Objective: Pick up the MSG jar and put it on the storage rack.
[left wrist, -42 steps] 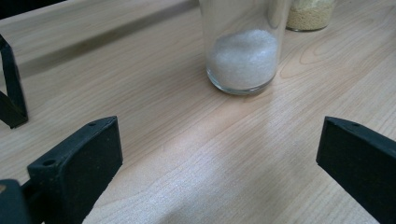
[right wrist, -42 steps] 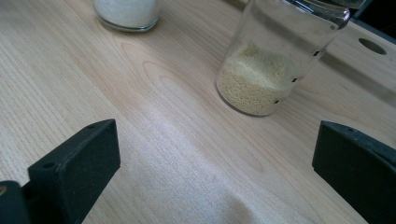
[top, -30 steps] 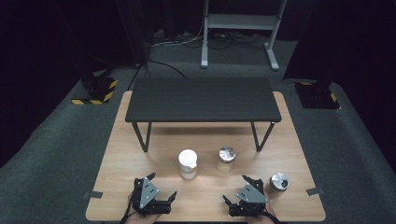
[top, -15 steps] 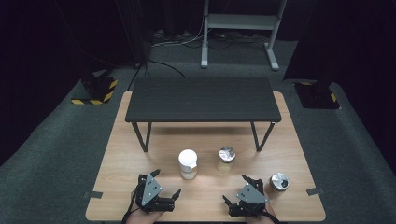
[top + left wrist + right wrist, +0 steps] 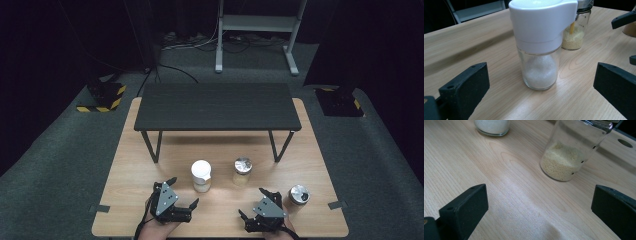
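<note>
While the right tongs (image 5: 252, 204) sit about where they were 1 s ago, the left tongs (image 5: 183, 192) have shifted fwd and turned a bit toward the white-capped jar (image 5: 201, 176), so it now stands square between the jaws' line of sight in the left gripper view, w/ the jaw pads wide apart on either side and not touching the glass. Jar is upright on the surface (image 5: 220, 150), just ahead of the left tongs and slightly to their right; white granules (image 5: 540, 70) fill its lower part. Both tongs are spread open, holding nothing.

Right tongs face the jar of yellow grains (image 5: 564, 161), which stands ahead and a bit right of centre between the jaws, near but apart. A third jar w/ metal lid (image 5: 299, 194) stands just beside the right tongs on their outer side, untouched.

Judgement: the shift reads as lining up for a grasp on the white-capped jar; approach is begun, closing not yet. Next calls for easing fwd till the glass body sits between the pads, below the cap. The black low shelf (image 5: 217, 106) lies well beyond all three jars.
</note>
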`<move>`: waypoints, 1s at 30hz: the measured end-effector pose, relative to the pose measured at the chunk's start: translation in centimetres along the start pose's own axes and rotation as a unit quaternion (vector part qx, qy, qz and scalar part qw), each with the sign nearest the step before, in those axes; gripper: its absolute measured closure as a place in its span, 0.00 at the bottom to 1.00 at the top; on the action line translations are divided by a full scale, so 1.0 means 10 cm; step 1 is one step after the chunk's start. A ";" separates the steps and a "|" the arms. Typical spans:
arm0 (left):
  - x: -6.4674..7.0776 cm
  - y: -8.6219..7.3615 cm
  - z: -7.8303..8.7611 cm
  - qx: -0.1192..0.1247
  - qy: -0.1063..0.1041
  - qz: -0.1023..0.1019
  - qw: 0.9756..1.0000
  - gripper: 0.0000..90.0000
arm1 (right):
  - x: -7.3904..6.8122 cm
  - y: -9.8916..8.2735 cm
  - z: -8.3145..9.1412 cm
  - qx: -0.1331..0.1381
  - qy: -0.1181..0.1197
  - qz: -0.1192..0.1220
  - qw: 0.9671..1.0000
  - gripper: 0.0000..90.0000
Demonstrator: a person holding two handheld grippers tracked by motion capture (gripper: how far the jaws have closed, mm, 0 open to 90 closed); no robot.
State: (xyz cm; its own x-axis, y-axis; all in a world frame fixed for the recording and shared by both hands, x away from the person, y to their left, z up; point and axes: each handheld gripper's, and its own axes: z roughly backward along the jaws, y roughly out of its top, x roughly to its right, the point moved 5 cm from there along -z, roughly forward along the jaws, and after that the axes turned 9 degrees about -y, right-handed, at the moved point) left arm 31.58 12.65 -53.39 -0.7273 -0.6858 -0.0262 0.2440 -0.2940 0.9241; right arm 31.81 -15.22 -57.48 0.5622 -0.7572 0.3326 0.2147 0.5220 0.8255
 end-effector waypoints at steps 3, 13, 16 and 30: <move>-0.01 0.00 -0.03 0.005 -0.001 0.009 1.000 0.01 | 0.00 0.00 0.00 0.001 0.000 -0.001 1.000 0.00; -0.03 0.02 -0.09 0.017 -0.004 0.019 1.000 0.01 | 0.00 0.00 0.00 -0.001 0.000 0.001 1.000 0.00; -0.03 0.04 -0.12 0.020 -0.005 0.020 1.000 0.01 | 0.00 0.00 0.00 -0.003 0.001 0.004 1.000 0.00; -0.03 0.06 -0.28 0.026 -0.015 0.020 0.999 0.00 | -0.01 0.00 -0.01 -0.003 0.002 0.006 1.000 0.00</move>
State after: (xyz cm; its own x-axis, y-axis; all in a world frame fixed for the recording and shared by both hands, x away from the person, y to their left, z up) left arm 33.78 10.78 -53.89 -0.7371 -0.6754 0.0215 0.2404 -0.2323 0.9424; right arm 31.83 -15.16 -57.53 0.5672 -0.7496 0.3412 0.2120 0.5331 0.8190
